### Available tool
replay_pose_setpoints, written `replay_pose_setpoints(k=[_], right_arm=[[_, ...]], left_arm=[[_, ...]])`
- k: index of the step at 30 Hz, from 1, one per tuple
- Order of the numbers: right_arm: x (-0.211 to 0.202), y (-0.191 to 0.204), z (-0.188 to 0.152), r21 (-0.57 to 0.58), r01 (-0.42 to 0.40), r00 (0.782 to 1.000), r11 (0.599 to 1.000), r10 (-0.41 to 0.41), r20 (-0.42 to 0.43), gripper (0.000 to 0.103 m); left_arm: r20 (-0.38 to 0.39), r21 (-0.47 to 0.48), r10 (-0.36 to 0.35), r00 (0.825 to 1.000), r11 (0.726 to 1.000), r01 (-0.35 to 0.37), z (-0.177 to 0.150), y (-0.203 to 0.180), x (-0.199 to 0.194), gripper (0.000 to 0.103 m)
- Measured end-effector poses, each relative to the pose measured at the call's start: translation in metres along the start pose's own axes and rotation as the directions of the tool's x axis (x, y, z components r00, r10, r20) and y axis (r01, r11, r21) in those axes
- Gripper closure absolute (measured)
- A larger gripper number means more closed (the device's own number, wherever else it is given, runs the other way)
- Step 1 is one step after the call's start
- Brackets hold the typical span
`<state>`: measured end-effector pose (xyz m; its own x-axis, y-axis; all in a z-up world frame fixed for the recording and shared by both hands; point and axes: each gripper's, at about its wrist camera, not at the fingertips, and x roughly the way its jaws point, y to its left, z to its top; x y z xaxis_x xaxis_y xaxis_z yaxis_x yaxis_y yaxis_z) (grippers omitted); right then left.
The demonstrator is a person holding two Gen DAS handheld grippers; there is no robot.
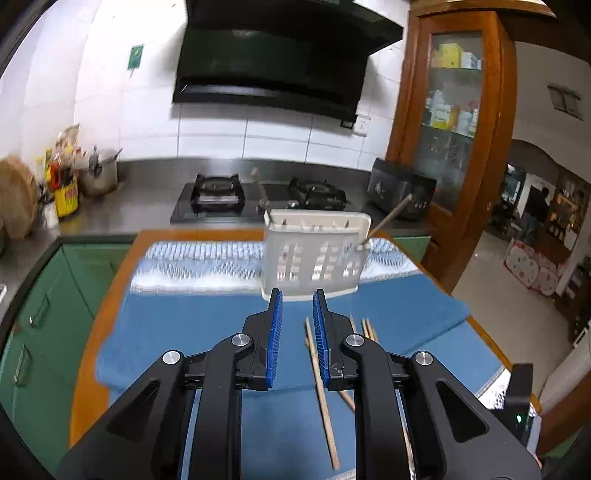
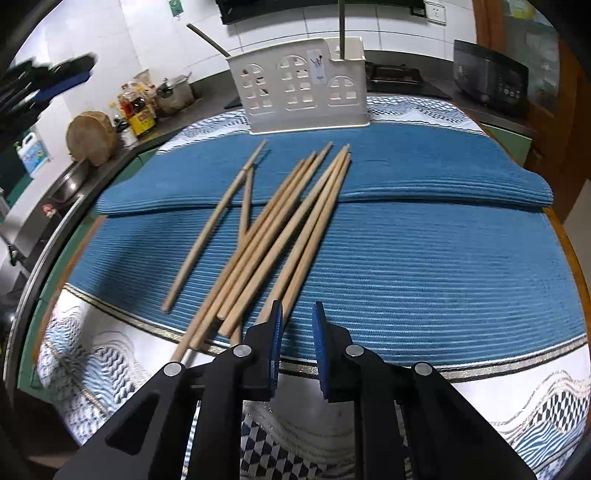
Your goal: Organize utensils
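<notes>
You are holding the left gripper [image 1: 297,295] above the blue cloth [image 1: 207,325] that is covering the table [image 1: 96,325], aiming it toward the white utensil holder [image 1: 314,254] at the far edge. Its blue pads [image 1: 275,332] are standing slightly apart with nothing pressed between them; a chopstick is lying on the cloth underneath, showing through the gap beside the right pad, but the pads are not gripping it.

You are pointing the right gripper [image 2: 297,308] steeply down over the near edge of the table, where the blue cloth is giving way to a white patterned border [image 2: 480,391]. Its pads are also standing a narrow gap apart and are holding nothing; only cloth is showing between them.

The wooden chopsticks [image 2: 280,229] are lying loose in a fanned bundle on the blue cloth, running from the near-left part of the table toward its middle. Their near ends are sitting just left of your right gripper's left finger [image 2: 275,332]; whether that finger is touching them I cannot tell. One chopstick [image 2: 214,225] is lying apart on the left side of the bundle.

The utensil holder is standing upright at the far edge, with two dark handles [image 2: 341,26] sticking up out of it.
</notes>
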<state>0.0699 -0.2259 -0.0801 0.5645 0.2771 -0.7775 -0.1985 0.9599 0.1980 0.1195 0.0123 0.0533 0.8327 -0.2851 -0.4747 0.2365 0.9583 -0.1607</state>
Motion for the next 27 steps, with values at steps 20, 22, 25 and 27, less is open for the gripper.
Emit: replay_pose_setpoints(k=[20, 22, 25, 27], right_arm=[[0.02, 0.019, 0.002, 0.027, 0.129, 0.992, 0.991, -0.129, -0.004, 0.093], [0.021, 0.02, 0.0, 0.013, 0.145, 0.989, 0.989, -0.145, 0.005, 0.092], [0.022, 0.019, -0.002, 0.001, 0.144, 0.989, 0.99, -0.144, 0.017, 0.093], [0.02, 0.014, -0.002, 0.018, 0.13, 0.991, 0.991, -0.13, 0.021, 0.093]], left_arm=[[-0.128, -0.101, -0.005, 0.992, 0.995, -0.008, -0.087, 0.025, 0.012, 0.086], [-0.146, -0.109, -0.016, 0.989, 0.994, 0.0, -0.093, 0.022, 0.018, 0.086], [-0.172, -0.109, -0.031, 0.985, 0.994, 0.012, -0.1, 0.017, 0.025, 0.086], [-0.19, -0.105, -0.043, 0.981, 0.994, 0.023, -0.105, 0.012, 0.03, 0.086]])
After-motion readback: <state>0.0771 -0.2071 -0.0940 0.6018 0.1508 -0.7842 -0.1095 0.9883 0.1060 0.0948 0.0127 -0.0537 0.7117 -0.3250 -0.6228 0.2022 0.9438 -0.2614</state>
